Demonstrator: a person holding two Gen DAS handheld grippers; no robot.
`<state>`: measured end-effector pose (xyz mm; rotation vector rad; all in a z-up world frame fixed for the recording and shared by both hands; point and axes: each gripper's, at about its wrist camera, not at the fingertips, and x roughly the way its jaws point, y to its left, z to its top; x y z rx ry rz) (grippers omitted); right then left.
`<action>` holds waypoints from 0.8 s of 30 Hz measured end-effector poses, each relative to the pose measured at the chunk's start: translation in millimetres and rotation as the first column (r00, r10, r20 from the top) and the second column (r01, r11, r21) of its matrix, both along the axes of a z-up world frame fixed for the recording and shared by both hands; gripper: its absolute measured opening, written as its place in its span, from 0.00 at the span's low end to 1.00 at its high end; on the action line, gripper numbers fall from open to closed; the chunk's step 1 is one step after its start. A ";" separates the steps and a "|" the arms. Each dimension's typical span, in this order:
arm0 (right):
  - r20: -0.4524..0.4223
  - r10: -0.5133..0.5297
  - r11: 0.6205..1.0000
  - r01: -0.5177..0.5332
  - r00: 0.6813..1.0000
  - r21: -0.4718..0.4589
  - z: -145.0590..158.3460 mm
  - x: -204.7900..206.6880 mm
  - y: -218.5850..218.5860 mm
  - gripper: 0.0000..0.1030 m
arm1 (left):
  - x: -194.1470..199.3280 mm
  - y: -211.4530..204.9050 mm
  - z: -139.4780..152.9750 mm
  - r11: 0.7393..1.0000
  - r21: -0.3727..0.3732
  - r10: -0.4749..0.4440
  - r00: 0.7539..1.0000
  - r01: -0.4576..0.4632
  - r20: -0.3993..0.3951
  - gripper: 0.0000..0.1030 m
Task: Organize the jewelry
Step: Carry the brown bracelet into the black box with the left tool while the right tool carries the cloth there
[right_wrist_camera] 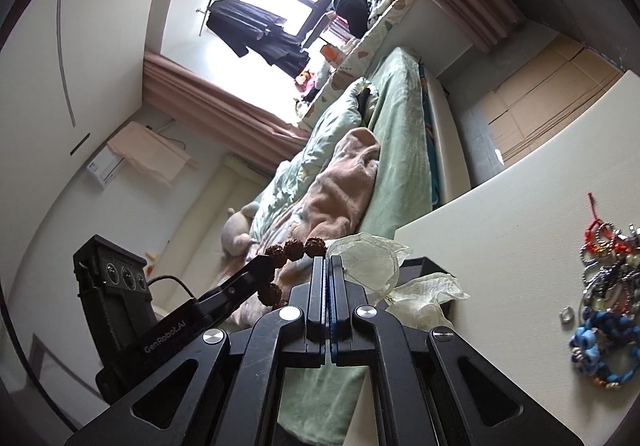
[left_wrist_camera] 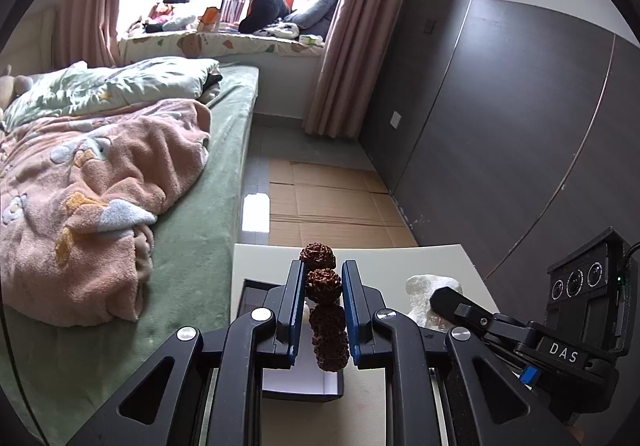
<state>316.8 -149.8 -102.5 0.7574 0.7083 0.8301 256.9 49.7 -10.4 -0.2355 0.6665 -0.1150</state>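
Note:
My left gripper [left_wrist_camera: 323,273] is shut on a bracelet of large brown knobbly beads [left_wrist_camera: 324,286], held above the cream table [left_wrist_camera: 400,262] and a dark open box with a white lining [left_wrist_camera: 300,386]. The same beads [right_wrist_camera: 285,249] show in the right wrist view beside the left gripper's finger [right_wrist_camera: 256,270]. My right gripper [right_wrist_camera: 328,266] is shut on the edge of a sheer pale organza pouch [right_wrist_camera: 368,258]. In the left wrist view the pouch [left_wrist_camera: 430,292] shows white beside the right gripper's finger [left_wrist_camera: 452,300]. A pile of mixed jewelry [right_wrist_camera: 608,306] lies on the table at the right.
A bed with a green sheet [left_wrist_camera: 208,246] and a pink blanket [left_wrist_camera: 88,198] lies just left of the table. Cardboard sheets [left_wrist_camera: 328,202] cover the floor beyond it. A dark wall panel [left_wrist_camera: 500,126] stands to the right. A small silver ring [right_wrist_camera: 566,315] lies near the jewelry pile.

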 end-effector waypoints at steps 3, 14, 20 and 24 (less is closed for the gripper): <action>0.000 0.034 0.999 -0.034 0.999 0.005 -1.3 1.8 18.4 0.03 | -2.8 14.8 -1.6 1.000 -0.004 0.026 1.000 -0.026 -0.002 0.19; -0.197 0.063 0.985 -0.092 0.978 -0.144 -31.2 20.4 59.9 0.62 | -7.5 37.2 -7.9 0.998 -0.005 0.065 0.998 -0.065 -0.013 0.18; -0.136 0.007 0.983 -0.031 0.991 -0.180 -18.6 12.8 35.6 0.82 | -2.1 21.5 -19.7 0.999 -0.028 0.020 0.999 -0.021 -0.039 0.18; -0.157 -0.036 0.984 0.008 0.987 -0.177 -21.6 14.4 15.9 0.82 | 6.4 9.9 -31.9 0.999 -0.030 0.007 0.996 -0.009 -0.084 0.19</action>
